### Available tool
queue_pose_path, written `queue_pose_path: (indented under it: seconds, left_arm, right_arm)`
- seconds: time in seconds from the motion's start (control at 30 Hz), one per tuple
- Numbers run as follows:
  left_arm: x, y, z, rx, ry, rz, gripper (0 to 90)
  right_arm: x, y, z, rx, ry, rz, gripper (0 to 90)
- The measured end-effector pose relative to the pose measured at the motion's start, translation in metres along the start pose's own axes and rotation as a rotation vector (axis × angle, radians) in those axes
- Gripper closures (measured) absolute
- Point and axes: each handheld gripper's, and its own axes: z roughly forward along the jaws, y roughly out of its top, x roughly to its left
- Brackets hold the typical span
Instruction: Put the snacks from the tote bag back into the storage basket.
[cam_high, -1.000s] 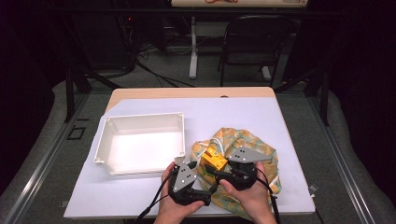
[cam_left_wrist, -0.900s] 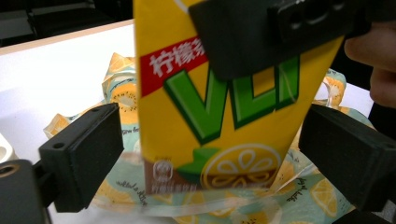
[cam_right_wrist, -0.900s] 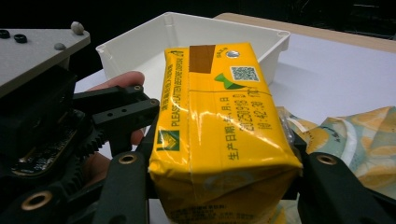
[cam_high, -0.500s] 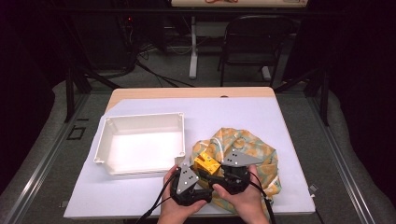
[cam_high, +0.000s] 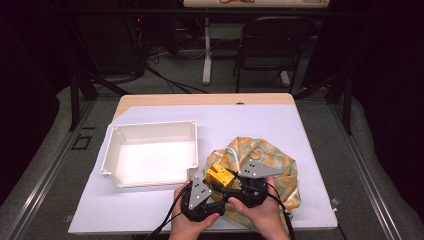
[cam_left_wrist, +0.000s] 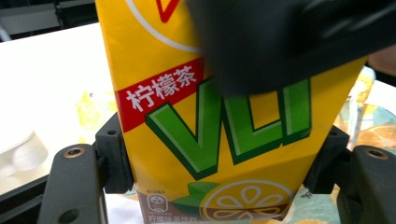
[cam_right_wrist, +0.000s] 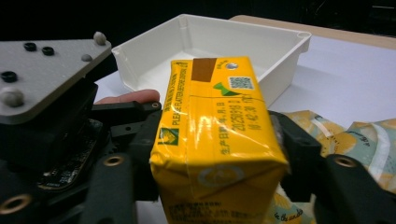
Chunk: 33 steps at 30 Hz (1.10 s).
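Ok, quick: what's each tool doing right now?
Left tool: closed on the carton, jaws on both its sides.
Right tool: closed on the same carton, jaws against its sides.

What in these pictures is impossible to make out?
- Yellow drink carton: in the left gripper view, a blurred black shape covers its upper right print, and the top edge cuts it off.
- Carton's small date print: too small to read surely in the right gripper view.
- Patterned cloth bag: its inside is hidden by its folds in the high view.
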Motion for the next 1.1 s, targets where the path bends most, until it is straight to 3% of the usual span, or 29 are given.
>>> queue_pose_path:
  seconds: [0.27, 0.53, 0.67, 0.83, 1.1]
  left_arm:
    - [0.012, 0.003, -0.005, -0.003, 0.045, -0.031, 29.2]
    - [0.022, 0.005, -0.011, -0.02, 0.076, -0.061, 29.1]
    - [0.025, 0.005, -0.014, -0.045, 0.103, -0.062, 29.2]
    - [0.032, 0.009, -0.02, -0.07, 0.104, -0.064, 29.3]
    - [0.046, 0.011, -0.031, -0.107, 0.154, -0.093, 29.4]
  right_arm:
    - [-0.003, 0.004, -0.01, -0.056, 0.014, -0.034, 24.8]
    - [-0.013, 0.008, -0.022, -0.102, 0.001, -0.02, 24.2]
    - [-0.019, 0.008, -0.027, -0.106, -0.018, -0.01, 24.2]
    - [-0.027, 0.007, -0.032, -0.109, -0.044, 0.003, 24.4]
    - [-0.04, 0.001, -0.037, -0.102, -0.083, 0.014, 24.6]
